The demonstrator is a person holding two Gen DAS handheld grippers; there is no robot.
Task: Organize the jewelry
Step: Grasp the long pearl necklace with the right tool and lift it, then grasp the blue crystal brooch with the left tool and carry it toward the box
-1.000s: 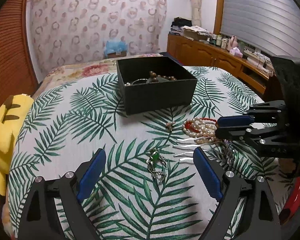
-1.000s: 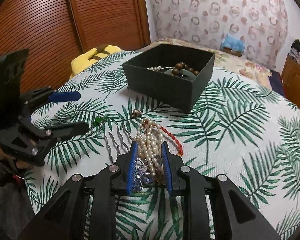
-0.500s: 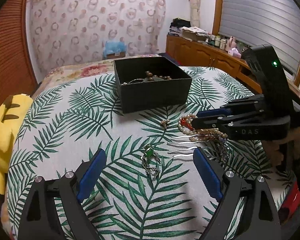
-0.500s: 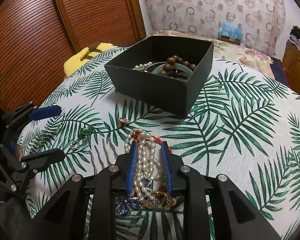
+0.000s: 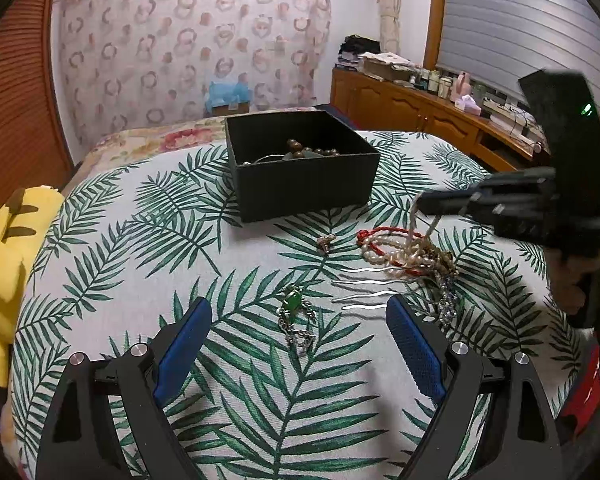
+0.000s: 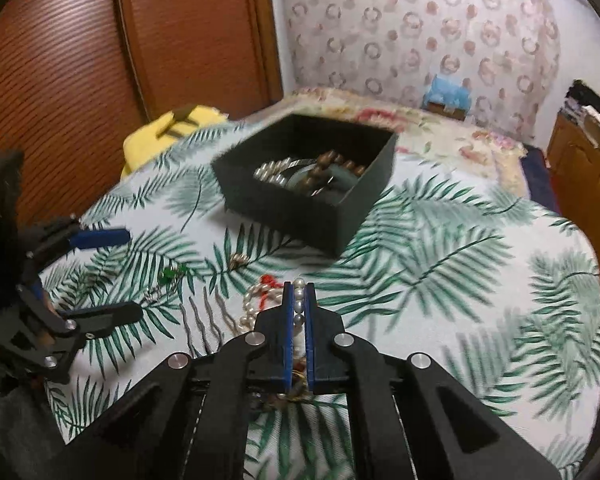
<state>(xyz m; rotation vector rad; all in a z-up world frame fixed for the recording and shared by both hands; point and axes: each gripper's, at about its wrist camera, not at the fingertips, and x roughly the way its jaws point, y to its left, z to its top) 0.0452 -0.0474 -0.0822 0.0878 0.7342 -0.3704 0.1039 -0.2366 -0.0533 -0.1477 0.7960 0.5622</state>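
Observation:
On the leaf-print cloth lies a tangled heap of jewellery: pearl strands, a red cord and a dark chain. My right gripper is closing tight on a pearl strand, its pads pressing on it. It holds the strand just above the heap, with loops hanging from the right gripper. My left gripper stands wide open over a green pendant on a chain without touching it. Behind them sits the black box, holding brown beads, pearls and a bangle.
A small ring and a silver hair comb lie between the pendant and the heap. A yellow plush toy rests at the cloth's left edge. A wooden cabinet with clutter stands at the far right.
My right gripper has shut on the pearl strand and risen, pulling loops up out of the heap. The left gripper stays open in the same place.

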